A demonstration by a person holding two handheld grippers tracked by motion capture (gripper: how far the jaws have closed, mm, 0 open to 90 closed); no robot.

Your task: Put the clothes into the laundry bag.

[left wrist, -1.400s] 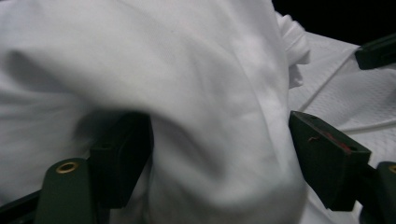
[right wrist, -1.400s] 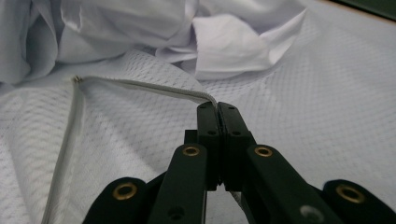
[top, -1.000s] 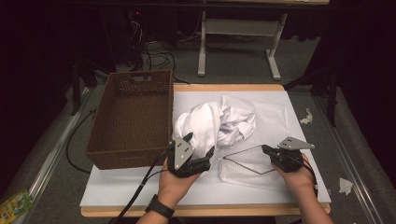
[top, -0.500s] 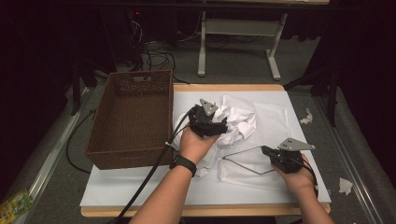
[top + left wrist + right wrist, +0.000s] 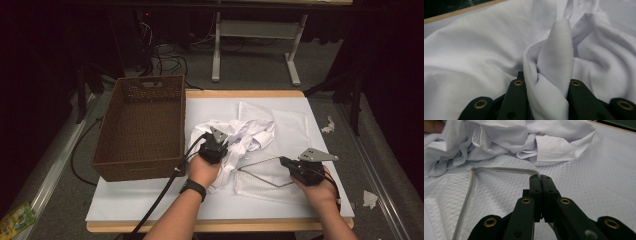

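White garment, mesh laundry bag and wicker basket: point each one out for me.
white garment (image 5: 556, 47), left gripper view, on the raised fold pinched between the jaws.
mesh laundry bag (image 5: 586, 167), right gripper view, on its netted top layer.
wicker basket (image 5: 141, 171), high view, on its near wall.

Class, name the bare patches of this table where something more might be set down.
Free: the front strip of the table below the basket, and the far right corner beyond the mesh bag. Crowded: the middle, under the white cloth.
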